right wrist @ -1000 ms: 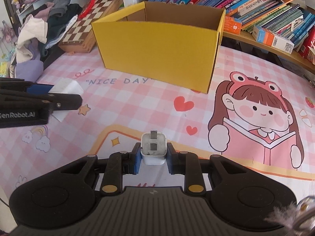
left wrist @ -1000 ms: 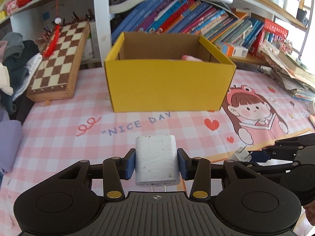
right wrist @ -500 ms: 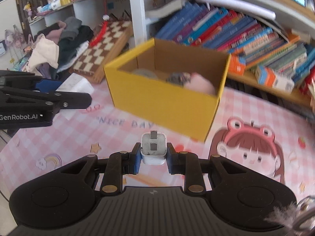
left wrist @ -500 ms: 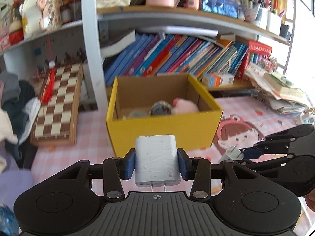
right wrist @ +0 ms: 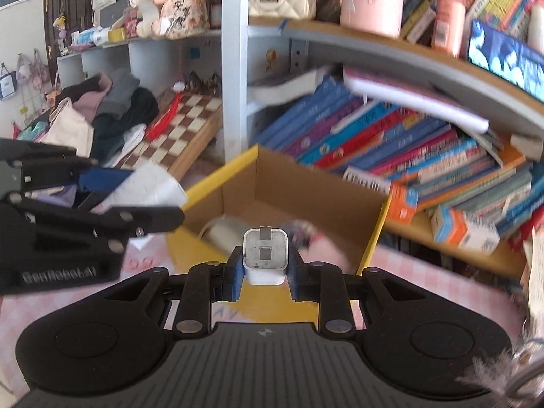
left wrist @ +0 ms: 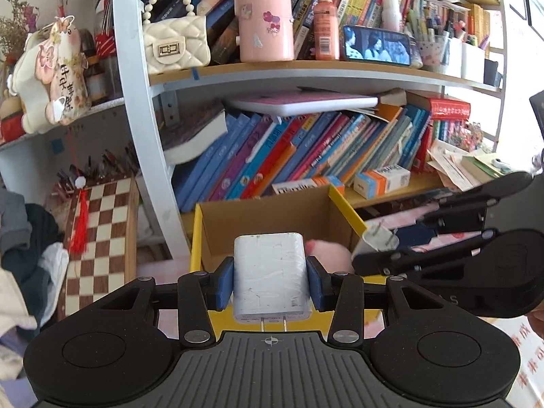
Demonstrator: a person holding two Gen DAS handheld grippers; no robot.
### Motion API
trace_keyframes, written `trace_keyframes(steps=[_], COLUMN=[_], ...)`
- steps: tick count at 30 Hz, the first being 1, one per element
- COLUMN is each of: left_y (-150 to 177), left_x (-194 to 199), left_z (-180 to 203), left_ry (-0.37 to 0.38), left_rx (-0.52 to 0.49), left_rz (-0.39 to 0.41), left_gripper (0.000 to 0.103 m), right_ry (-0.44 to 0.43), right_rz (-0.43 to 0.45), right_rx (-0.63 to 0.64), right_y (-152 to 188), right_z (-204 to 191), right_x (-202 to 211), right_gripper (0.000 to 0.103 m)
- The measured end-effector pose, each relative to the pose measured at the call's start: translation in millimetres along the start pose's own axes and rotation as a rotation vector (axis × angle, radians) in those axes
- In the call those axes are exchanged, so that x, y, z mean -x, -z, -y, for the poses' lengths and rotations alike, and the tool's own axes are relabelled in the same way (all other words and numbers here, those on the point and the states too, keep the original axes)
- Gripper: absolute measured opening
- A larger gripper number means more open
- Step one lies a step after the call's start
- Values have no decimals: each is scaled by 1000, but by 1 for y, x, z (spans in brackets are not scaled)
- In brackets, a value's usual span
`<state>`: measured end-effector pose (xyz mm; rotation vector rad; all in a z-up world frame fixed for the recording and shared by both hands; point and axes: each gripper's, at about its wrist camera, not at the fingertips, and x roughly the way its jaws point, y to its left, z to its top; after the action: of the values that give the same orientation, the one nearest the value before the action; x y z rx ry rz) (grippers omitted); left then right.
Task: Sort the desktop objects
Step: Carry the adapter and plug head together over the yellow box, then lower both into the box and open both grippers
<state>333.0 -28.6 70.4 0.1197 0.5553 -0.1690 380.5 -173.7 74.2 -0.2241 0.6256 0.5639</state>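
Observation:
My left gripper is shut on a large white charger block, held just above the near wall of the yellow cardboard box. My right gripper is shut on a small white plug adapter, prongs facing the camera, also above the box's near edge. Each gripper shows in the other's view: the right one at the right, the left one at the left. Inside the box lie a pink soft thing and a grey object.
A bookshelf with slanted books stands right behind the box. A chessboard leans at the left beside a pile of clothes. An upper shelf holds a pink canister and a cream handbag. A pink checked mat covers the table.
Both grippers have risen off the table and moved forward to the yellow box, each still holding its charger. The box is now directly below the fingertips.

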Motion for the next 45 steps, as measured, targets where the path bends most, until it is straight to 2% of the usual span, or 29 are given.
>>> trace_keyframes(steps=[12, 21, 28, 37, 40, 44, 45], left_y=[-14, 7, 21, 21, 20, 19, 19], left_x=[-72, -123, -142, -154, -156, -161, -161], left_z=[-12, -16, -10, -7, -6, -8, -10], left_ry=[-84, -121, -103, -121, -121, -120, -123], left_rx=[19, 21, 2, -58, -68, -53, -37], left_rz=[-74, -197, -255, -261, -256, -265, -273], left_gripper=[42, 42, 42, 43, 46, 49, 53], right_ry=[7, -20, -31, -72, -80, -77, -73], right_rz=[-59, -172, -250, -321, -335, -324, -320], right_rx=[-6, 36, 49, 54, 50, 36, 30], right_y=[-27, -20, -12, -14, -14, -15, -15], right_z=[31, 38, 43, 43, 42, 44, 45], right_x=[-79, -147, -179, -200, -202, -199, -198], right_gripper=[24, 24, 24, 24, 24, 37, 41])
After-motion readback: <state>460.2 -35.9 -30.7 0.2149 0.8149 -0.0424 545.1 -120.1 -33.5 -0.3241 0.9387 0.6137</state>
